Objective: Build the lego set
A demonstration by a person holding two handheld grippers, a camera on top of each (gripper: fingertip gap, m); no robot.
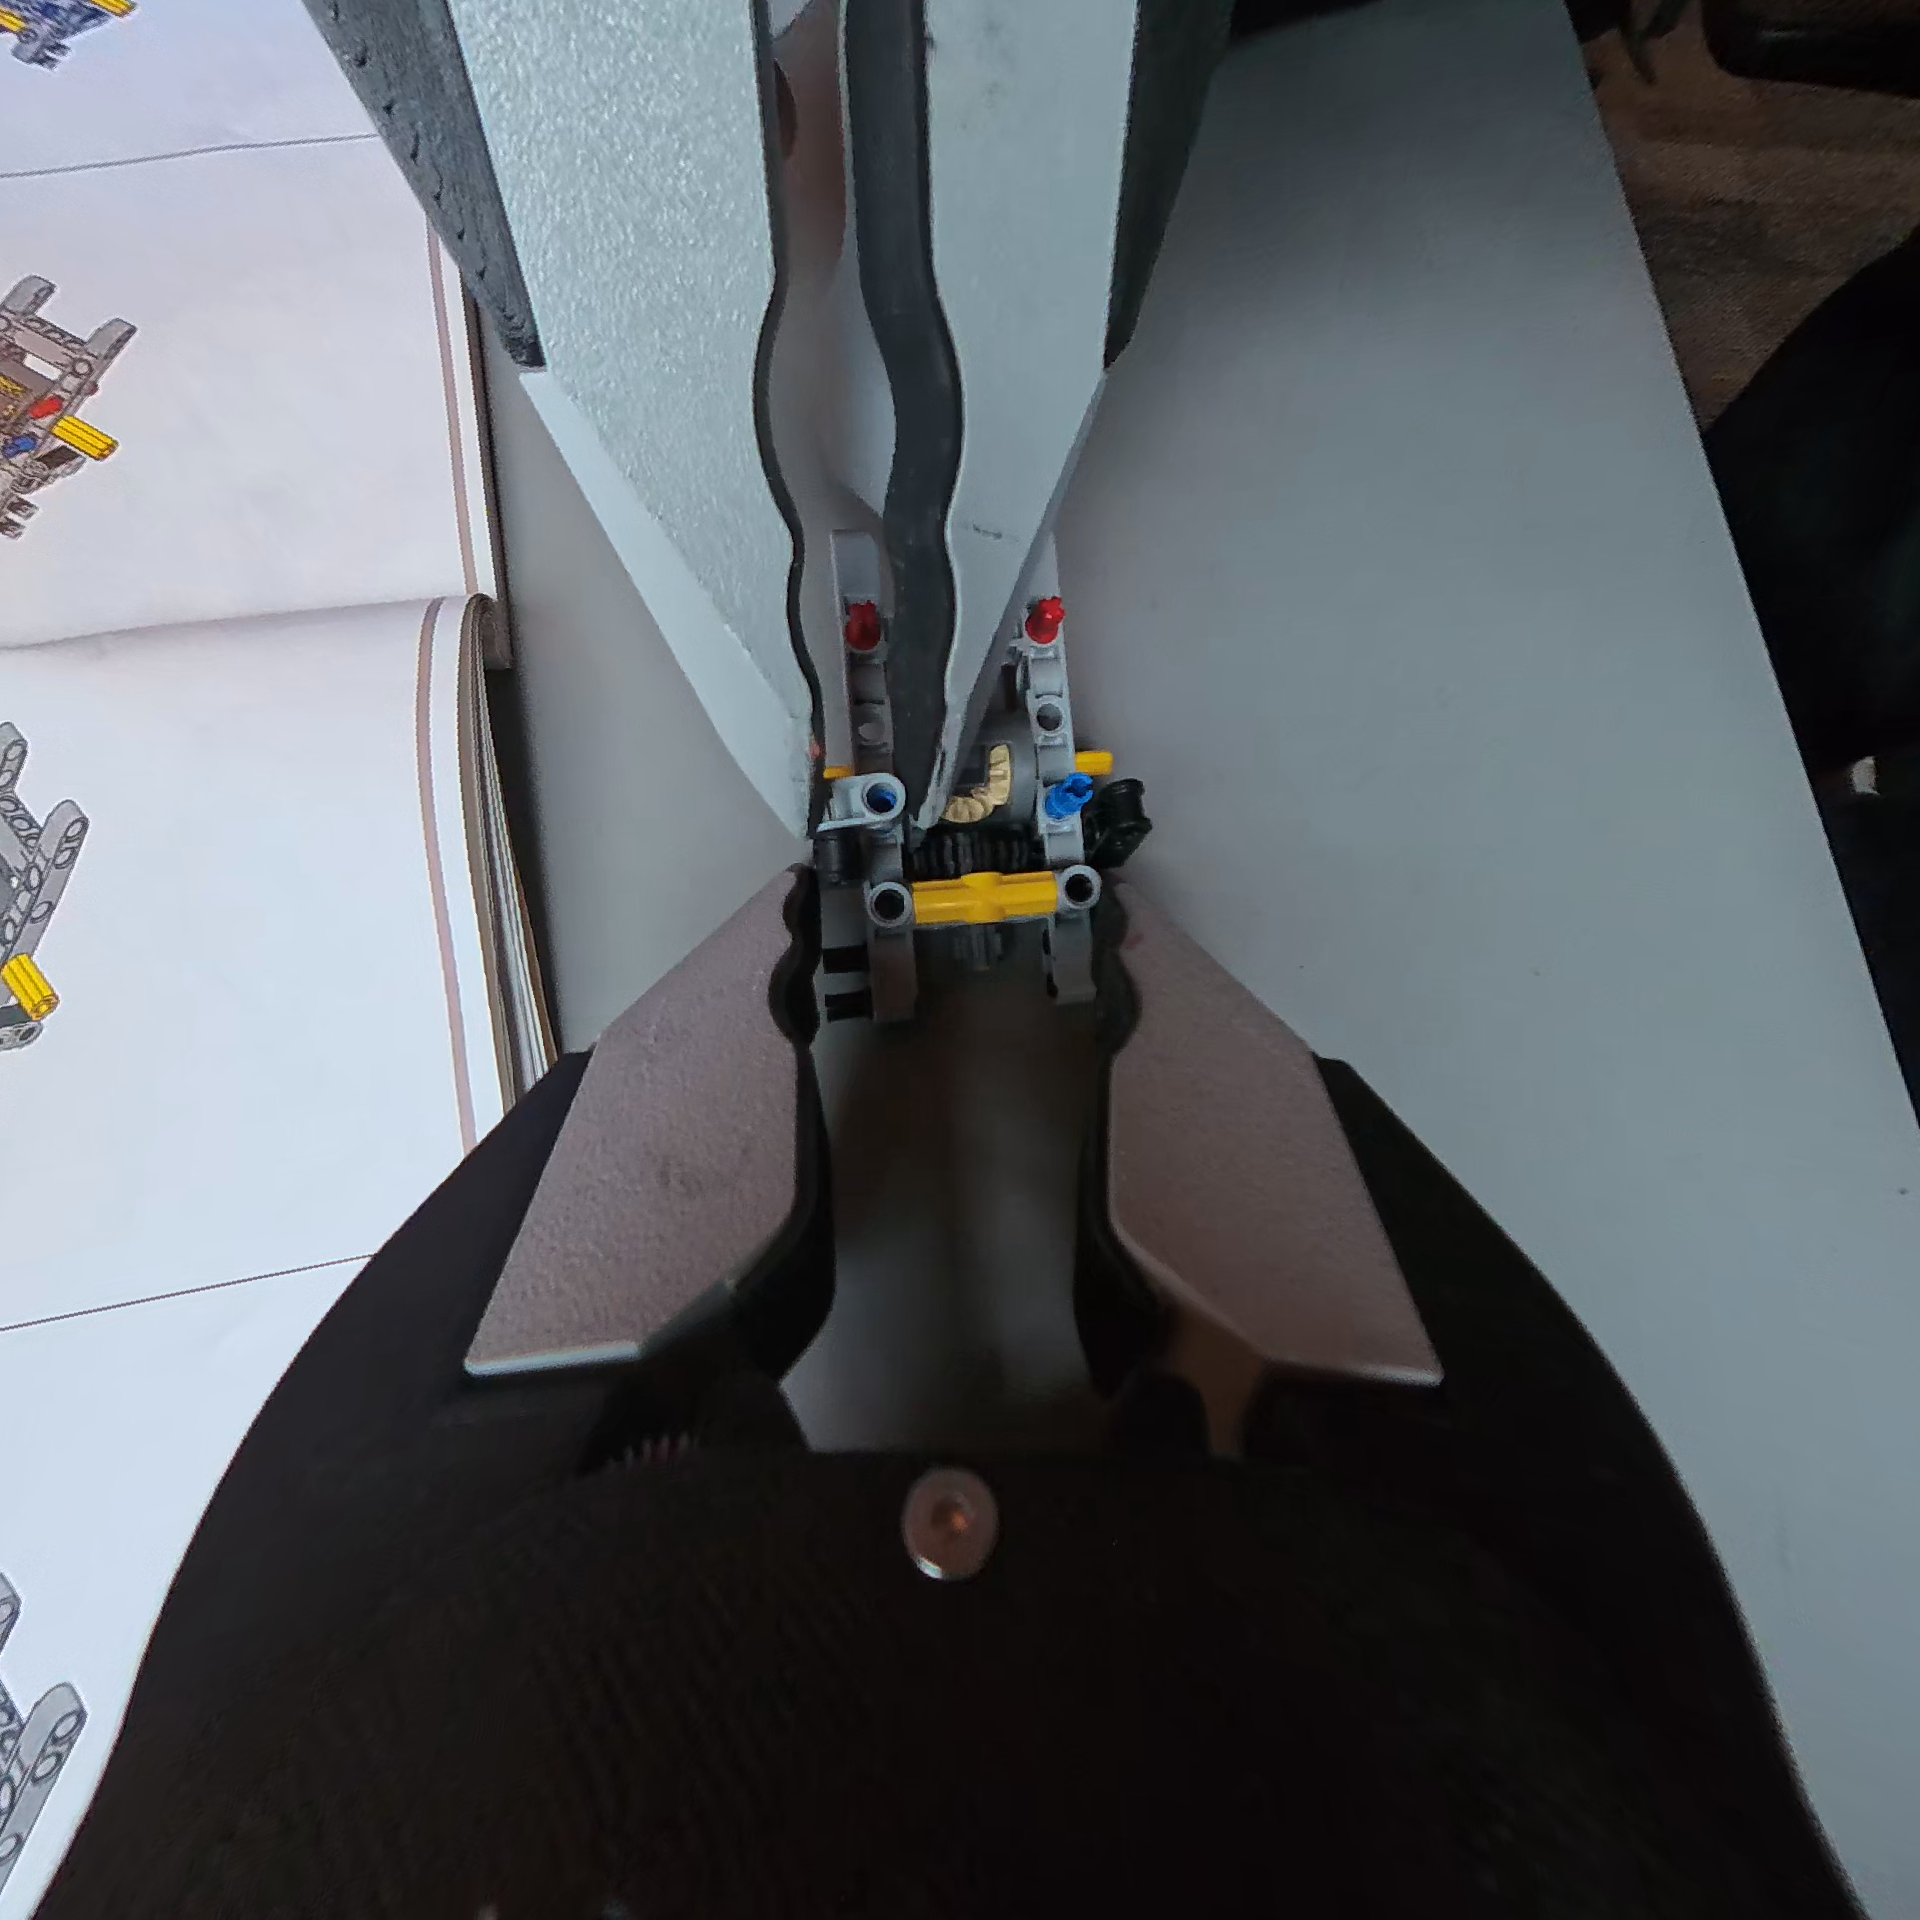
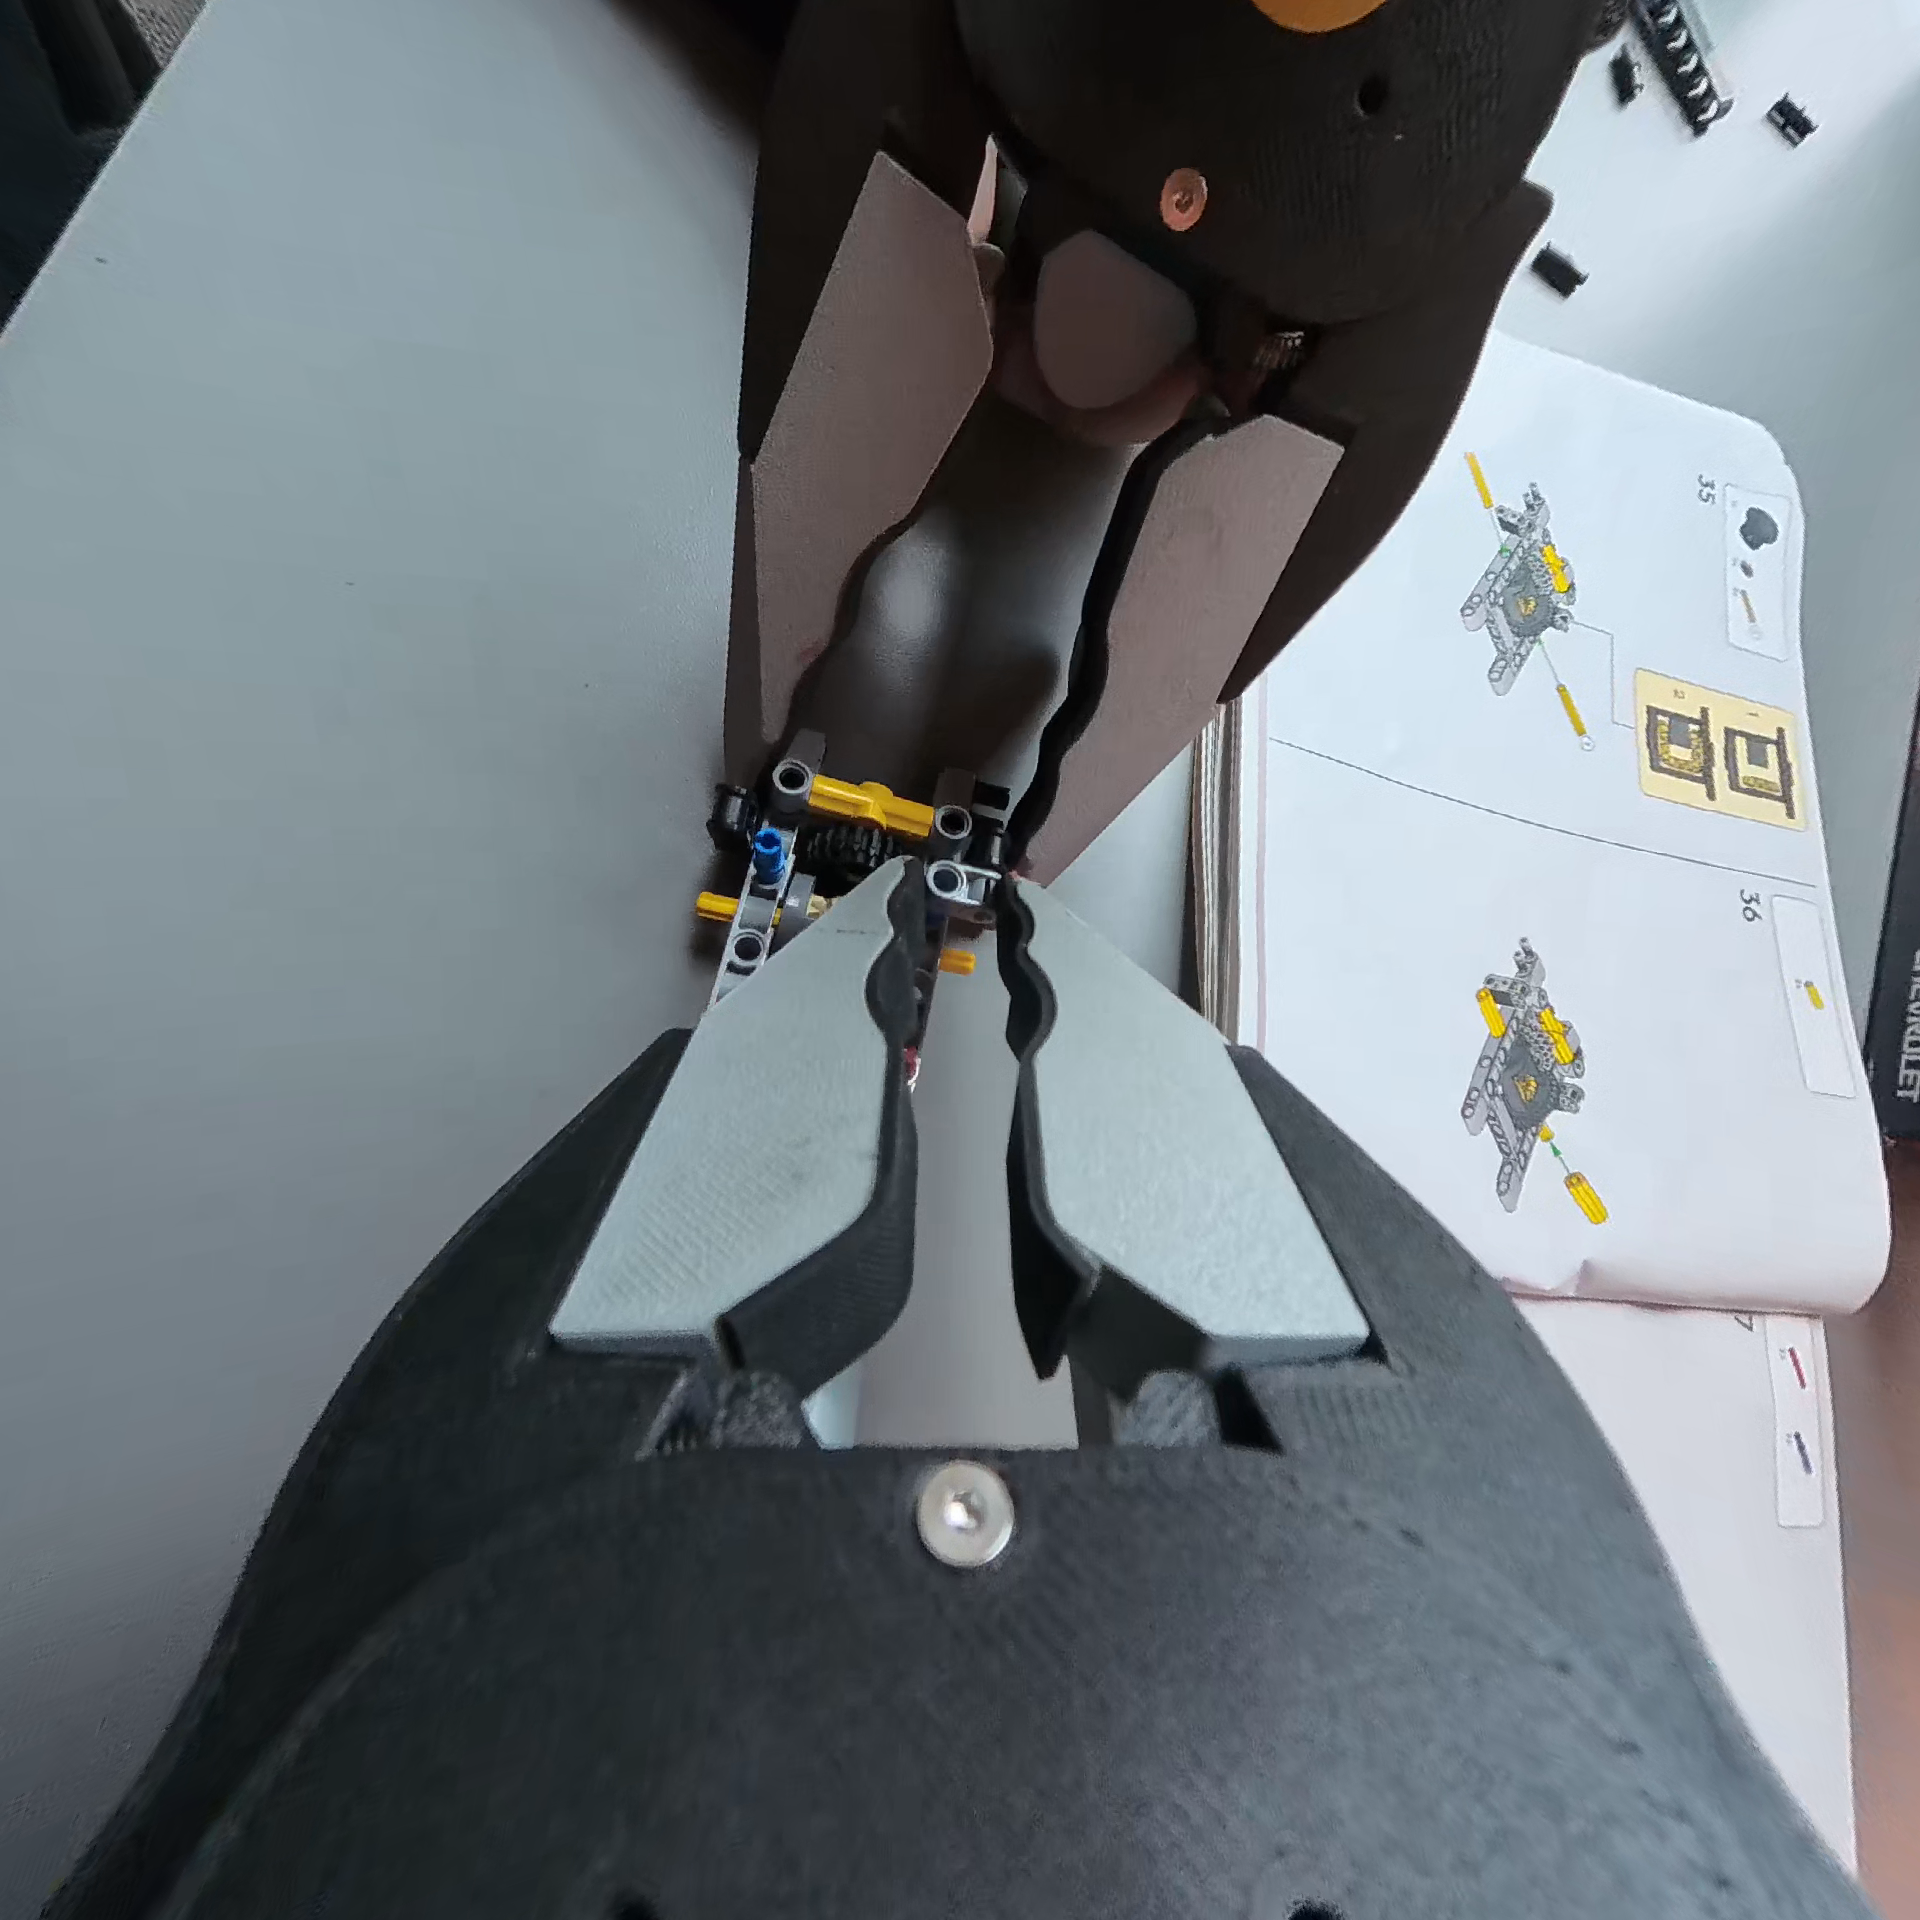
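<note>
2 handheld grippers meet nose to nose over a white table [image 1: 1351,727], with a small grey lego assembly [image 1: 966,831] caught between them. The left gripper [image 1: 956,935], its fingers brown-faced, is clamped on the end of the assembly that carries a yellow crosspiece [image 1: 982,897], while the right gripper [image 2: 951,883], grey-fingered, has its tips nearly together around one of the grey beams by a blue pin [image 2: 767,844]. An open instruction booklet [image 2: 1558,883] lies on the table just beside the work, and a few loose black pieces [image 2: 1683,73] sit well apart beyond it.

Office-like desk, plain white tabletop [image 2: 364,520], open instruction booklet [image 2: 1558,935], carpeted floor [image 1: 1766,208]
</note>
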